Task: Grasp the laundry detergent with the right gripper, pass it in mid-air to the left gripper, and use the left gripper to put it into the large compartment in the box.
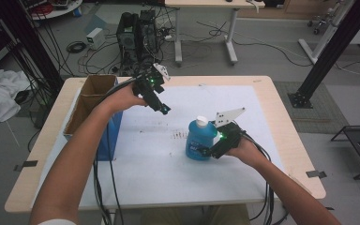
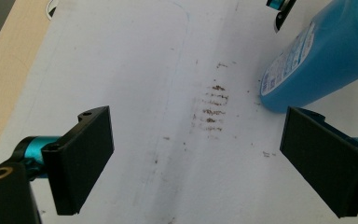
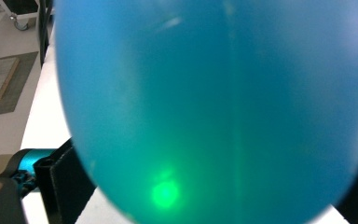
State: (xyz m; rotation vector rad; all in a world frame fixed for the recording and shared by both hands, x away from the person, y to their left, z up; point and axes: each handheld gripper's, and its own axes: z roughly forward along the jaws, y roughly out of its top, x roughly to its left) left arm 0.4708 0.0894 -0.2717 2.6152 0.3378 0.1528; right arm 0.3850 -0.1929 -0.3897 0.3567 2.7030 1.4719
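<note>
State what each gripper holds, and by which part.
The right gripper holds the blue bottle by its lower body; the left gripper holds nothing.

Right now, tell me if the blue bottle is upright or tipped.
Upright. The bottle stands on its base on the table, white cap on top, with the right gripper at its lower side.

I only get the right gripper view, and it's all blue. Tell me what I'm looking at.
Observer: A blue bottle, upright on the white sheet, with a white cap on top.
Operator: Report the left gripper.
Observer: The left gripper hangs over the sheet, to the left of the bottle and farther back. Its fingers are open with nothing between them.
Operator: Name whatever else is there.
Observer: An open cardboard box at the left edge of the table.
</note>
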